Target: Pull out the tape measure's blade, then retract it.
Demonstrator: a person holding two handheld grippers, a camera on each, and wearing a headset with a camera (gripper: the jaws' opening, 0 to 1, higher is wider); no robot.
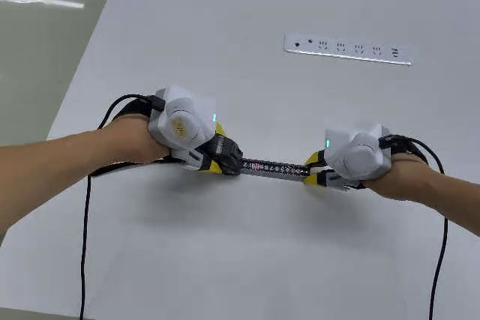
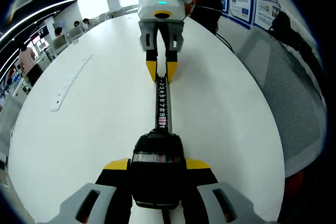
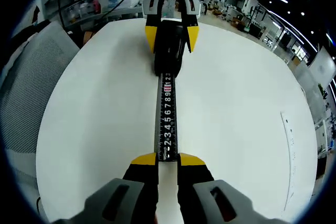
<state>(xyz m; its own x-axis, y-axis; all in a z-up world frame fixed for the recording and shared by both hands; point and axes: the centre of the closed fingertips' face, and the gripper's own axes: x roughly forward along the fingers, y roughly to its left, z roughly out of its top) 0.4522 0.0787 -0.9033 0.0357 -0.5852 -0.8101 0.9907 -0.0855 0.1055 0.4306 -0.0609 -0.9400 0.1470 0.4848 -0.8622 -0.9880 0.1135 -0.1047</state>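
A black tape measure case (image 1: pixel 227 155) (image 2: pixel 157 169) (image 3: pixel 169 51) rests on the white table, with my left gripper (image 1: pixel 214 157) (image 2: pixel 157 165) shut on it. Its black numbered blade (image 1: pixel 274 168) (image 2: pixel 162 106) (image 3: pixel 167 124) runs out about a dozen centimetres across the table. My right gripper (image 1: pixel 313 170) (image 3: pixel 167 160) is shut on the blade's end, its yellow-tipped fingers pinching it. The two grippers face each other, left one at centre left, right one at centre right in the head view.
A white power strip (image 1: pixel 347 48) (image 2: pixel 71 81) (image 3: pixel 291 150) lies flat on the far side of the table. Black cables (image 1: pixel 85 215) trail from both grippers toward the near edge. A mesh chair (image 2: pixel 294 103) stands beside the table.
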